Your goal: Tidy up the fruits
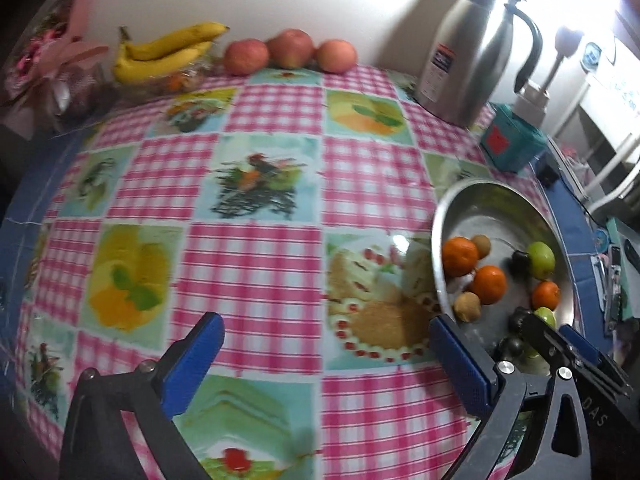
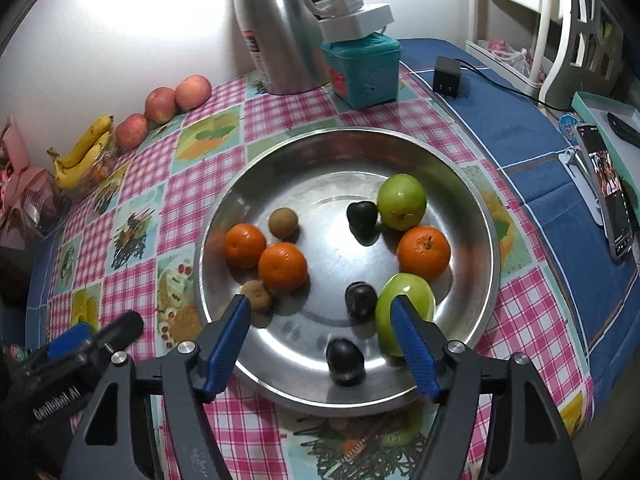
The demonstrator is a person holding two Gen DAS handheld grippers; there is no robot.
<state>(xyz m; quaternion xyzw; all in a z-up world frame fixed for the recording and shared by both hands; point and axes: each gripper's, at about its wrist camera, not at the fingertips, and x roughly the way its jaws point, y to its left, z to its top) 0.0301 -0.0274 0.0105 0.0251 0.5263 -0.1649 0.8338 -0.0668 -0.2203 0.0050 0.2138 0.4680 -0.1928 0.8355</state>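
A steel basin [image 2: 348,136] on the checked tablecloth holds three oranges [image 2: 282,267], two green apples [image 2: 401,201], three dark plums [image 2: 362,218] and two small brown fruits [image 2: 283,222]. My right gripper [image 2: 320,304] hangs open over the basin's near side; one plum [image 2: 345,360] lies between its fingers untouched, and its right finger crosses the near green apple [image 2: 404,312]. My left gripper [image 1: 324,328] is wide open over bare tablecloth left of the basin [image 1: 480,188], holding nothing. Bananas [image 1: 168,54] and three red apples [image 1: 290,48] lie by the back wall.
A steel jug [image 2: 280,28] and a teal box [image 2: 364,68] stand behind the basin. On the blue cloth to the right are a black charger [image 2: 447,76] with its cable and a phone [image 2: 608,196]. A pink bouquet [image 2: 24,196] sits at the far left.
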